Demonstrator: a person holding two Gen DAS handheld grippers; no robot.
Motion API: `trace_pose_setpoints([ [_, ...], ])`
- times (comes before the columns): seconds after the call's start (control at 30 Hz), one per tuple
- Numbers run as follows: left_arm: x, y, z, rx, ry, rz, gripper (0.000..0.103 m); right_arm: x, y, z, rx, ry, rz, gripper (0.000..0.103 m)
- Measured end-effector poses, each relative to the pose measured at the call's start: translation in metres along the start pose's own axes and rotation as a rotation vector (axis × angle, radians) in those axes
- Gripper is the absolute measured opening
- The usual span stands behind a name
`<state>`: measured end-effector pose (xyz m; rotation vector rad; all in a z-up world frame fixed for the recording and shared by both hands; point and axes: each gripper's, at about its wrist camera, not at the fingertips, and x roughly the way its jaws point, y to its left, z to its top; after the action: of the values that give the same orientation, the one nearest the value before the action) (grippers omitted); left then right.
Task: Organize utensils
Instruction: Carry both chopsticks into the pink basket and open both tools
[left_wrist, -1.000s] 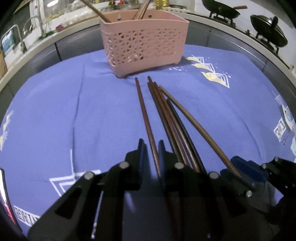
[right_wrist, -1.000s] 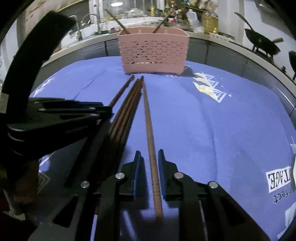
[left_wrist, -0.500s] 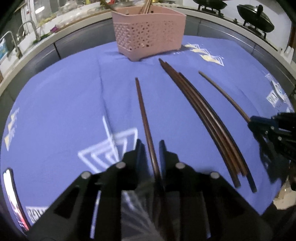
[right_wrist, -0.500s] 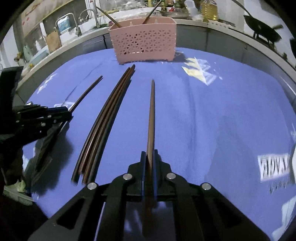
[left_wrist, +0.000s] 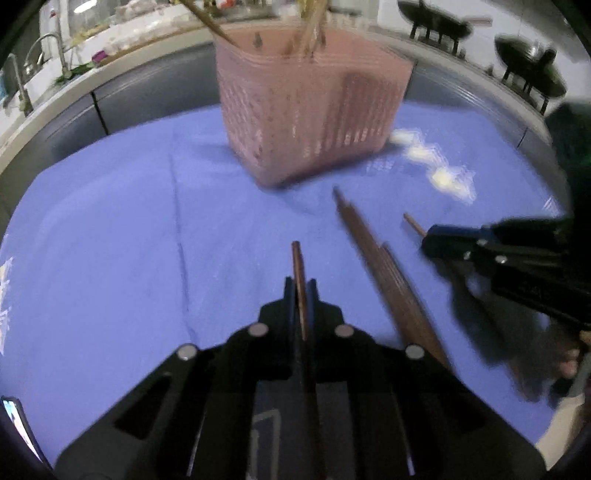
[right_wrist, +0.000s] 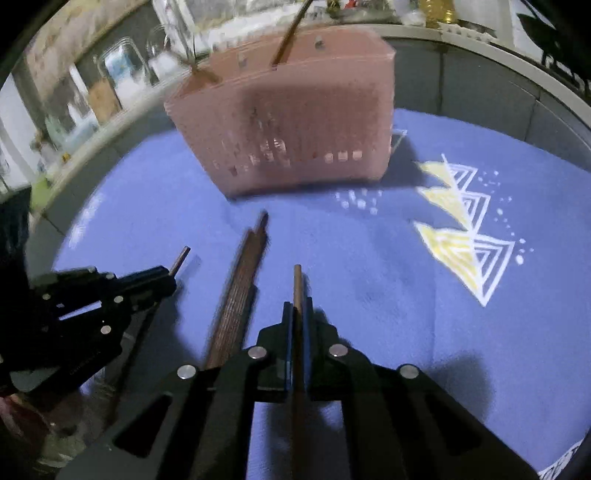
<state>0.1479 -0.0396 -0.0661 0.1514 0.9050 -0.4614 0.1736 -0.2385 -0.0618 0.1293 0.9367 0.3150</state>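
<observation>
Big picture first: the table, draped in a violet-blue cloth (right_wrist: 388, 295) printed with white and yellow triangles, fills both views. At its far side stands the pink perforated plastic utensil basket (left_wrist: 310, 107), already carrying a few sticks upright, blurred in both views.

Between basket and cameras, a bundle of dark brown wooden chopsticks (left_wrist: 384, 273) lies flat on the cloth, tips aimed at the basket, just short of its base.

Now the tools. The left gripper (left_wrist: 303, 291) has its fingers clenched on a single reddish-brown chopstick (left_wrist: 298, 269), with only a short tip poking out ahead. The right gripper (right_wrist: 297, 314) is likewise clamped tight on its own brown chopstick (right_wrist: 296, 284), lifted clear of the cloth.

The risks, as I read them: each stick is pinched along a thin line, so it could pivot or slide out on the way. The two grippers travel close together, either side of the bundle, so a drift inward could knock the pile. And coming in too low, a tip might strike the basket wall instead of clearing the rim.
</observation>
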Motion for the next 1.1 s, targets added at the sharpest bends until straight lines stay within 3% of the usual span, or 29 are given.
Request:
trace_pose_setpoints([
  [0.17, -0.084, 0.015, 0.023, -0.035, -0.225, -0.06, 0.005, -0.087, 0.011, 0.01, -0.008, -0.247, 0.092, 0.005],
  [0.37, -0.154, 0.014, 0.025, -0.02, -0.414, -0.064, 0.005, -0.15, 0.028, 0.009, -0.052, -0.459, 0.084, 0.005],
  [0.53, -0.164, 0.007, 0.019, 0.003, -0.453, -0.034, 0.005, -0.151, 0.035, 0.008, -0.089, -0.503, 0.032, 0.005],
  [0.7, -0.164, 0.008, 0.025, 0.011, -0.441, -0.037, 0.005, -0.149, 0.035, 0.018, -0.082, -0.478, 0.049, 0.005],
  [0.93, -0.195, 0.009, 0.099, -0.01, -0.515, -0.071, 0.005, -0.177, 0.05, 0.089, -0.104, -0.546, 0.081, 0.005],
  [1.1, -0.207, 0.004, 0.164, -0.015, -0.6, -0.015, 0.005, -0.188, 0.058, 0.155, -0.091, -0.635, 0.068, 0.005],
])
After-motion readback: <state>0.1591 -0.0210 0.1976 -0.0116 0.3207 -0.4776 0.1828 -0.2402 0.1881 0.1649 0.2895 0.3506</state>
